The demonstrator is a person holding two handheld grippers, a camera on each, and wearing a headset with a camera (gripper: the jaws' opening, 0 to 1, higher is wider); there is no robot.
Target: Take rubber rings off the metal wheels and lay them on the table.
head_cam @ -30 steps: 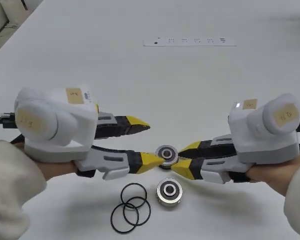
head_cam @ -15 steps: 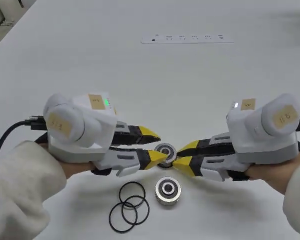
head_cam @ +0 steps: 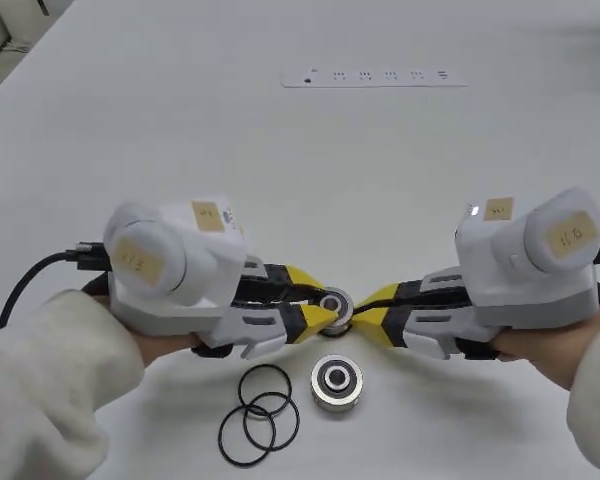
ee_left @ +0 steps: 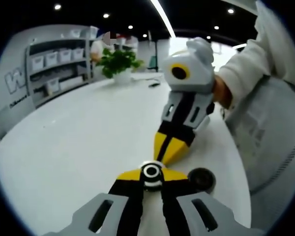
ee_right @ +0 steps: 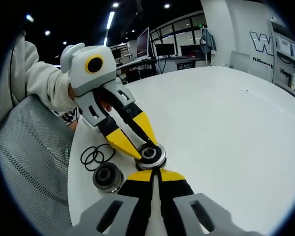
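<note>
Three rings lie near; left gripper clamps a wheel (right gripper closed tight against it), probably unstripped.

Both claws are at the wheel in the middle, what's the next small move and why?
Probably draw the right claw slightly away, trying to peel a ring off. The left claw grips the middle wheel, bracing it, and the right claw's shut tips meet its dark rim; whether they pinch rubber is unclear. Three rubber rings lie beside the other wheel.
</note>
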